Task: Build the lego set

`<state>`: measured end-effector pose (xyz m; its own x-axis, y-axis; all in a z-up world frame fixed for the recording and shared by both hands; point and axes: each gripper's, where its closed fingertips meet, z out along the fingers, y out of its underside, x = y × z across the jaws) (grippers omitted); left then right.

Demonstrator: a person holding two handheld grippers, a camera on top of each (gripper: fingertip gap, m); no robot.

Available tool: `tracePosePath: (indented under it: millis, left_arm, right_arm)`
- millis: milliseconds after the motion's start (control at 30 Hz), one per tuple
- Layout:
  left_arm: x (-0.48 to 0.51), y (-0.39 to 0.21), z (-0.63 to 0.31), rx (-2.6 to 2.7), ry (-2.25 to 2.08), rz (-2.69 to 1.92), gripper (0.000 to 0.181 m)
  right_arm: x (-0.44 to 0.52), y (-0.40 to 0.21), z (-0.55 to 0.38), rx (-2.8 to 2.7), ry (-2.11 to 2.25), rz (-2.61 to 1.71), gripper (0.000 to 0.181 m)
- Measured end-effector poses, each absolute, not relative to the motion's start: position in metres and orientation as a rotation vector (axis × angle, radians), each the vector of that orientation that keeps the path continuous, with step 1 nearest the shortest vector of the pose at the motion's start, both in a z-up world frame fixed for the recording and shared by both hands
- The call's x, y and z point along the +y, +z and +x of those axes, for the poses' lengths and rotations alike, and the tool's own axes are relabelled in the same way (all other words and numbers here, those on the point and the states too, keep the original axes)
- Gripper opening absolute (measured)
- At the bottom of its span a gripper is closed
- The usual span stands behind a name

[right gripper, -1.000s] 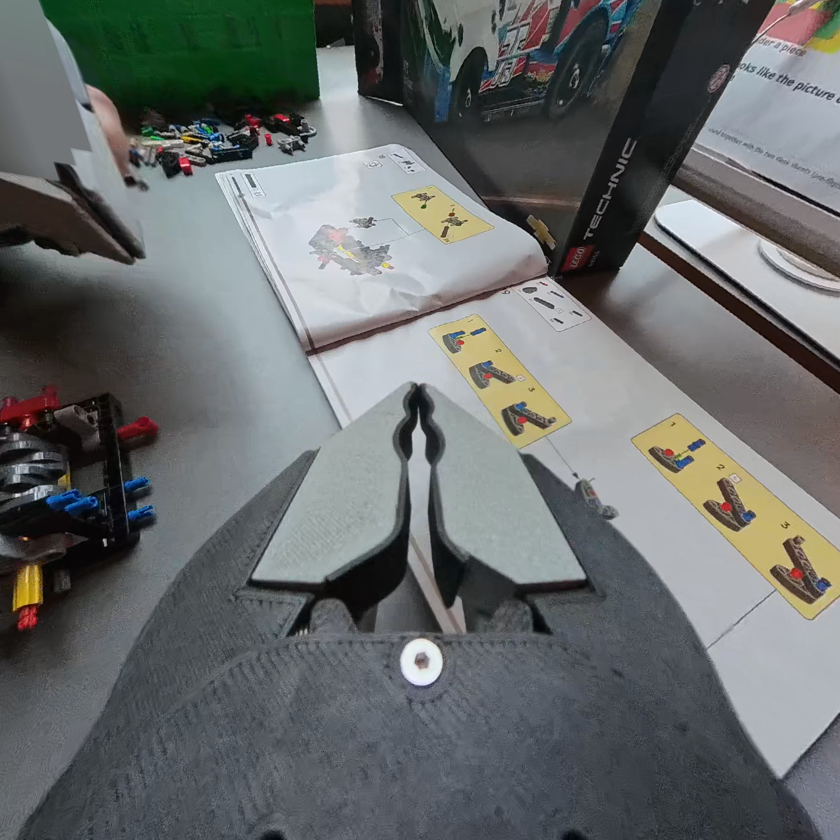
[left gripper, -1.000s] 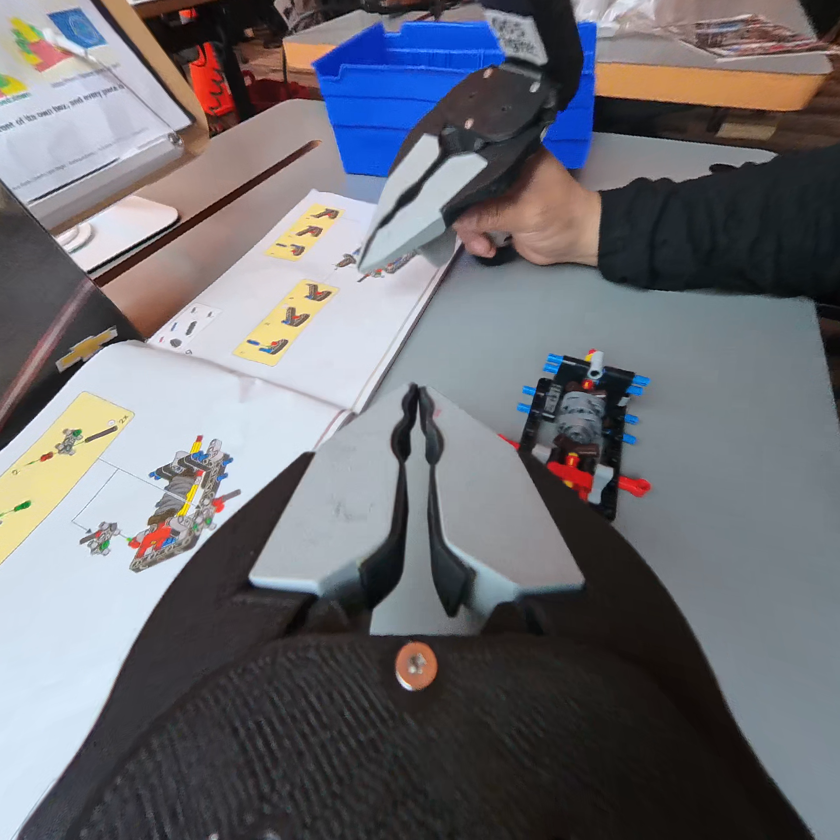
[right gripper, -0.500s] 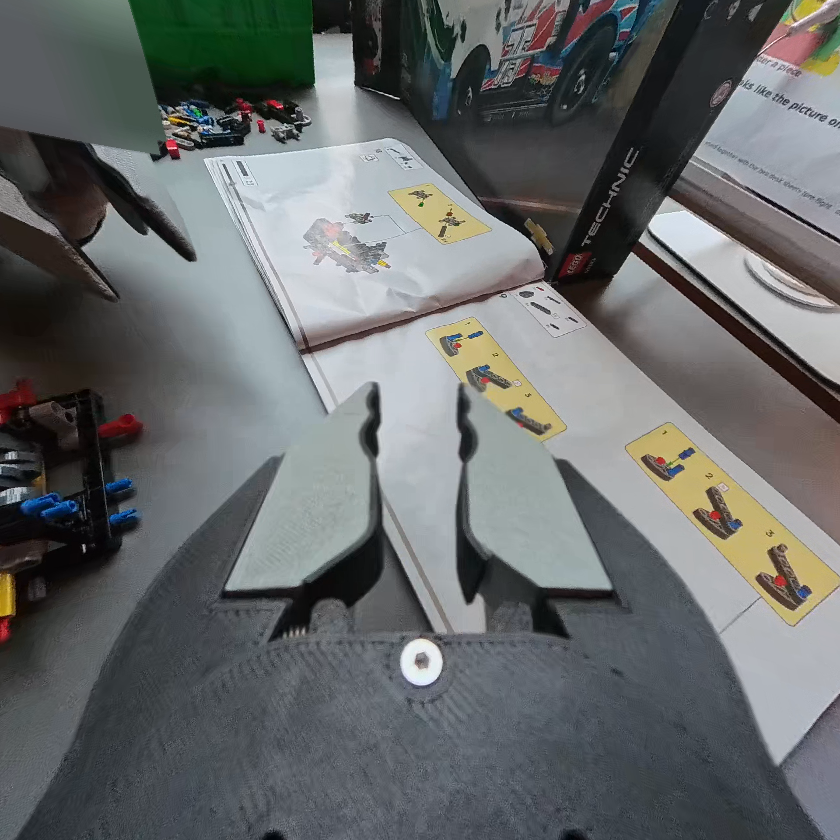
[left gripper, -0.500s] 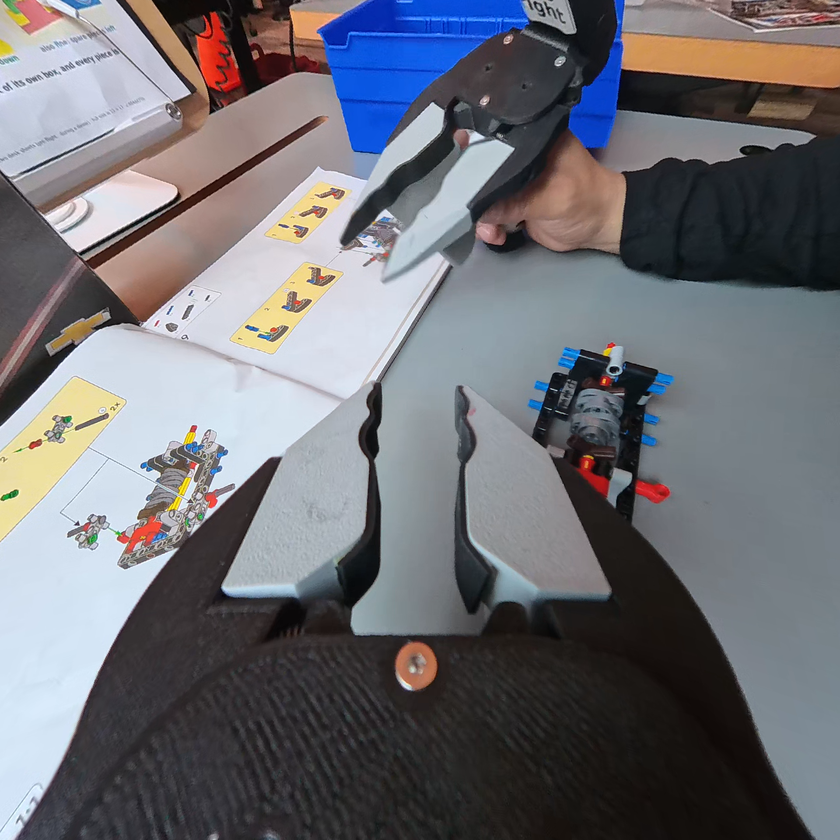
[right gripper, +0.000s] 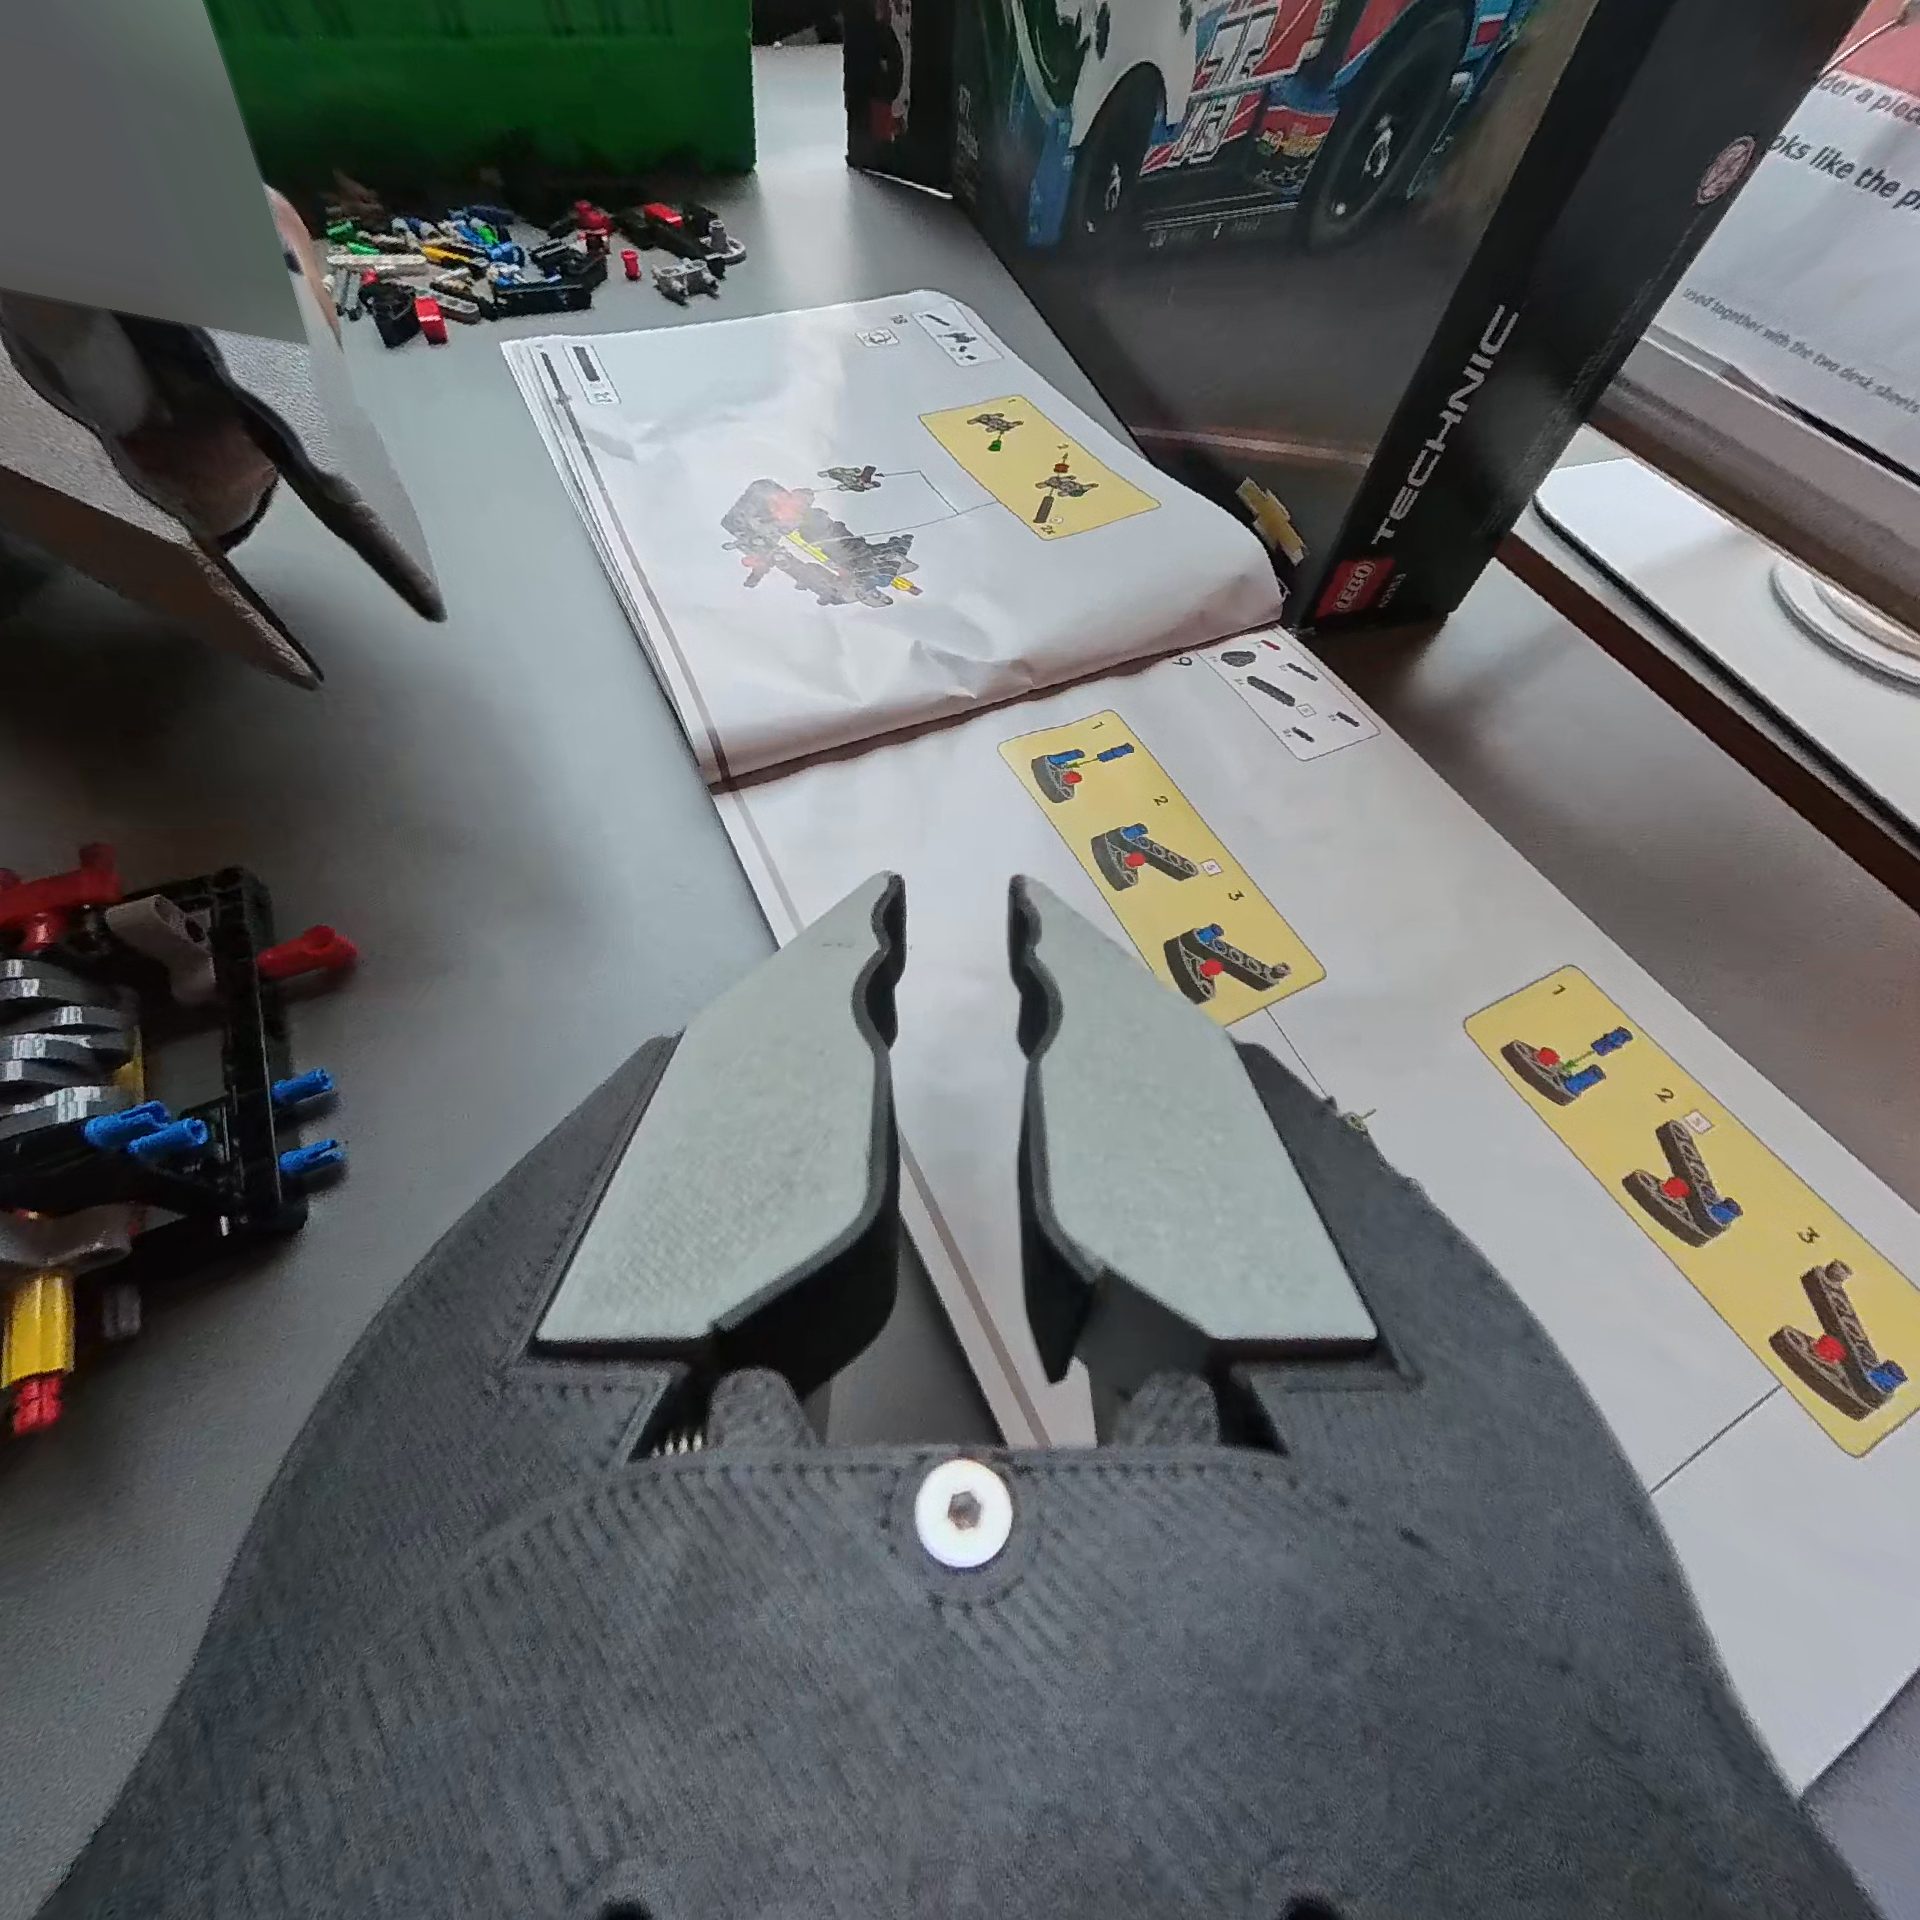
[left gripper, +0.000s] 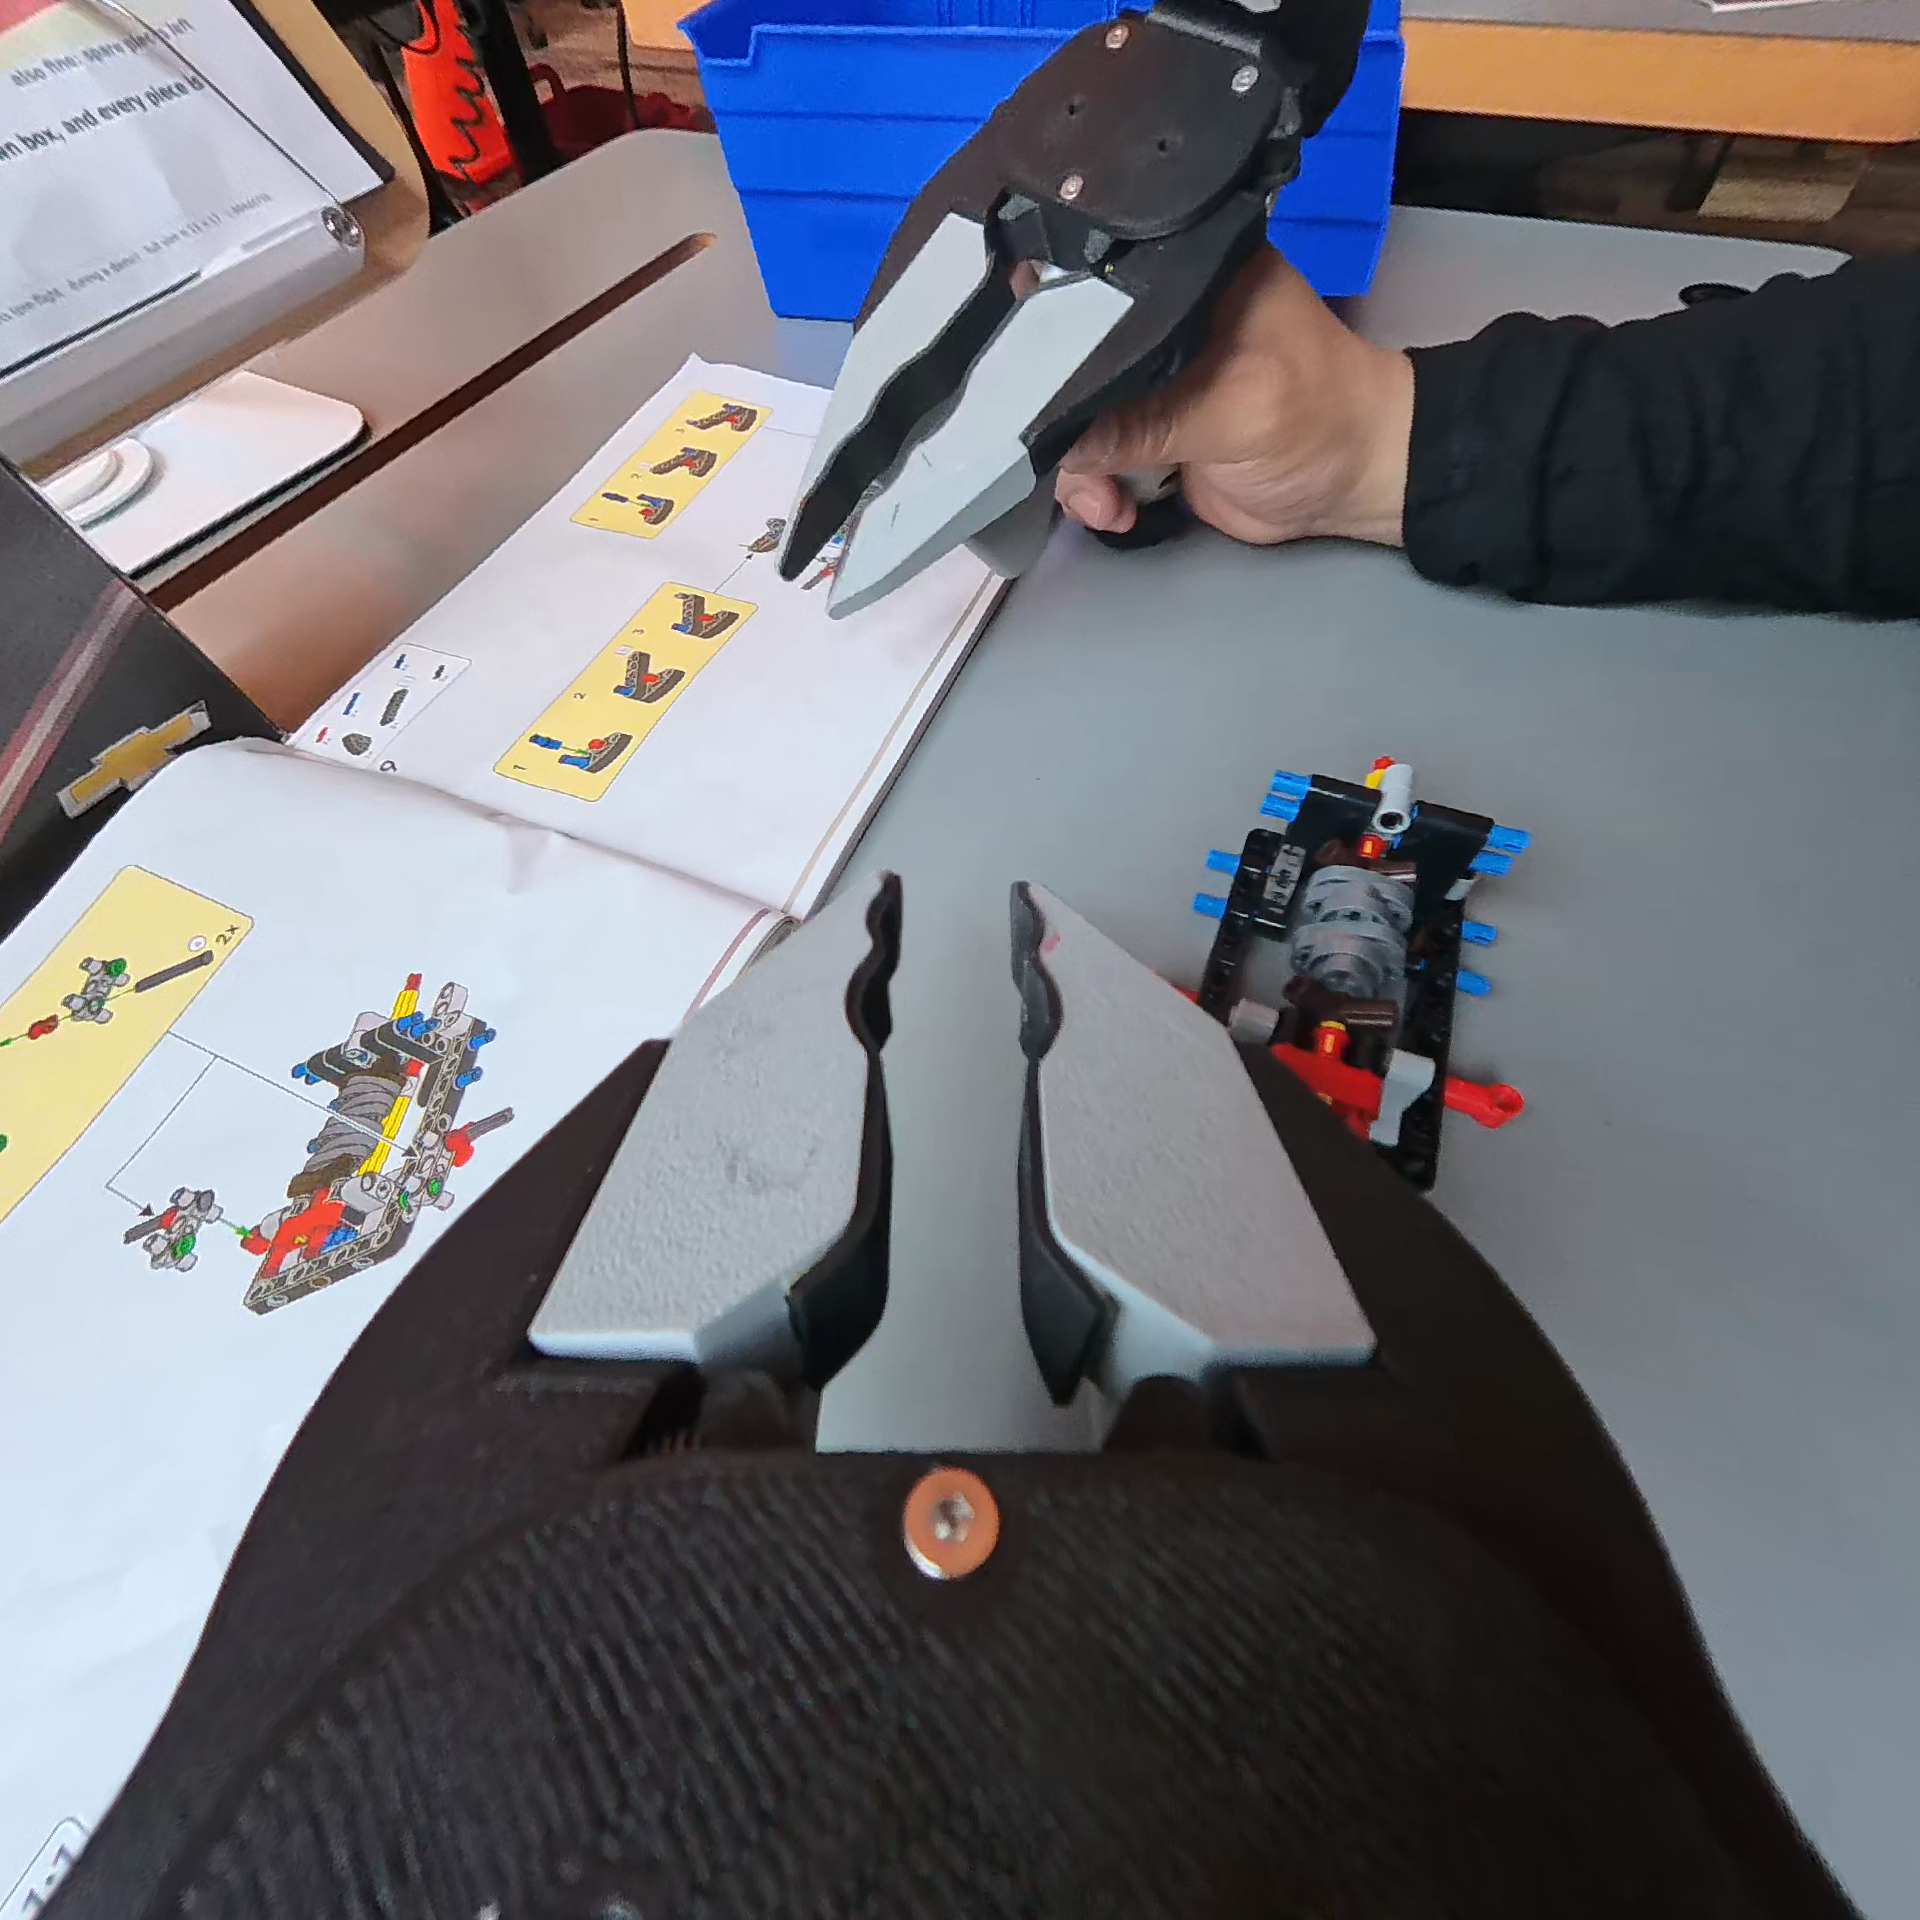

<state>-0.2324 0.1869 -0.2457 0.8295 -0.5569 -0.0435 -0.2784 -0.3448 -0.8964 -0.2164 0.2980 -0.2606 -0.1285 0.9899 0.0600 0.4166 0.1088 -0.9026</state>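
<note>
Black ribbed gripper [left gripper: 954, 914] bodies, grey wedge fingers [left gripper: 727, 1153], a silver screw [left gripper: 950, 1525], black sleeve [left gripper: 1662, 447].

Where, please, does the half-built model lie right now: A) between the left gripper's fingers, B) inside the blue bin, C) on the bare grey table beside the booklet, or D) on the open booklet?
C: the model rests on the grey table, clear of the booklet, and the left gripper is open and empty.
</note>
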Motion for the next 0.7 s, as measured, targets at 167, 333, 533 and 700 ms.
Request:
tracePosePath:
  millis: [167,333,533,700]
  left_arm:
    - [0.186,-0.243,-0.233,0.626,-0.318,-1.934,0.0]
    - [0.185,-0.244,-0.23,0.639,-0.319,-1.937,0.009]
    - [0.187,-0.242,-0.233,0.621,-0.307,-1.936,0.005]
    - [0.186,-0.242,-0.232,0.631,-0.31,-1.935,0.007]
  right_arm:
    - [0.296,-0.258,-0.215,-1.654,0.961,-1.355,0.0]
    - [0.294,-0.264,-0.217,-1.69,0.922,-1.353,0.0]
    - [0.301,-0.256,-0.216,-1.619,0.947,-1.362,0.017]
    - [0.301,-0.251,-0.215,-1.595,1.016,-1.363,0.0]
